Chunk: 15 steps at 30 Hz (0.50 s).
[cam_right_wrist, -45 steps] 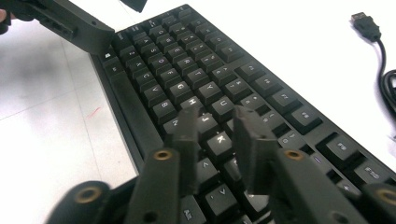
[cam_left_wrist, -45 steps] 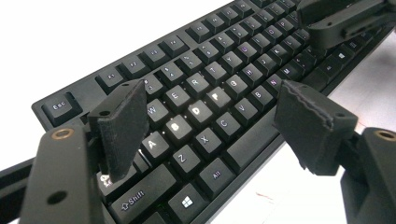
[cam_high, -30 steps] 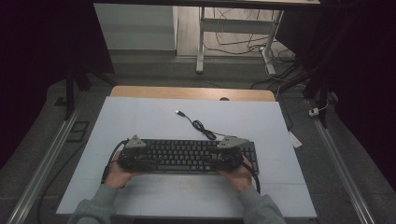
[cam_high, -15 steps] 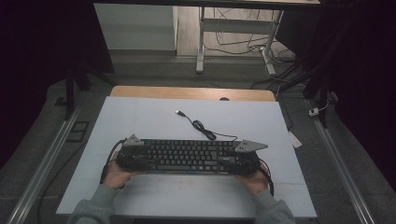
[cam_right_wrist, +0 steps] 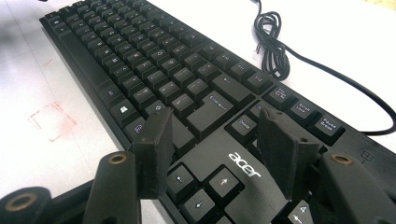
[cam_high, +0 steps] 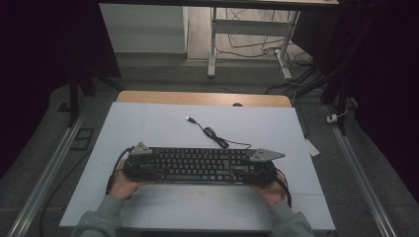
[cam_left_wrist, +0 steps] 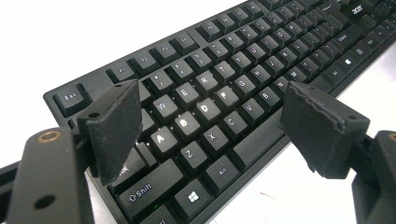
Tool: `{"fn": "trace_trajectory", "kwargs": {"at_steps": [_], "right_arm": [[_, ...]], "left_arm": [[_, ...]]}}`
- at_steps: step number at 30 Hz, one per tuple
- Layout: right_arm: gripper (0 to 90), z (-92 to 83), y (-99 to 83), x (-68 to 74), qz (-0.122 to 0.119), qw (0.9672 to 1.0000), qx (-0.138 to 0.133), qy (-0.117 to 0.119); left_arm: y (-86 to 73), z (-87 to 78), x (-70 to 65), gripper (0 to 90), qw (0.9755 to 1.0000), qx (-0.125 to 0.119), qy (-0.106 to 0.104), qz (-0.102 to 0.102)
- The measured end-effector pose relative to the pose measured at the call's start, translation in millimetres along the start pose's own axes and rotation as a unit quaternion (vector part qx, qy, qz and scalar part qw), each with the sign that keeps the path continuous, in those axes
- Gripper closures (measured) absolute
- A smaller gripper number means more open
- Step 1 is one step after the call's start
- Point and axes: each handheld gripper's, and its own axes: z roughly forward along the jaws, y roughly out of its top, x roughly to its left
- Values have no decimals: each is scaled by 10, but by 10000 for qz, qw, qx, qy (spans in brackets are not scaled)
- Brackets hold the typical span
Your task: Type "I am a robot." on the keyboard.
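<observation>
The keyboard (cam_high: 197, 165) lies flat near the front edge of the table (cam_high: 148, 123), its cable (cam_high: 215, 134) coiled loosely behind it. The left claw (cam_left_wrist: 208, 126) hangs spread over the letter keys at one end, pinching nothing. The right claw (cam_right_wrist: 212, 149) sits over the arrow cluster at the other end; its jaws have just been opening and grip nothing. To shift the keyboard well, I'd catch both ends evenly, low on the frame rather than on keys, and keep the cable slack.

The keyboard (cam_left_wrist: 243, 74) is matt black plastic on a smooth white table (cam_high: 163, 123), its cable (cam_right_wrist: 280, 51) glossy.
</observation>
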Motion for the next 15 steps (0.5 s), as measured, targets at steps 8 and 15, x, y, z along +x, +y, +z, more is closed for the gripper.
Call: {"fn": "trace_trajectory", "kwargs": {"at_steps": [8, 15], "right_arm": [[462, 22, 4, 13, -12, 10000, 31, 32], [463, 31, 2, 10, -12, 10000, 48, 43]], "left_arm": [[23, -36, -50, 227, 9999, -42, -15, 119], [40, -36, -107, 260, 9995, -18, -124, 281]]}}
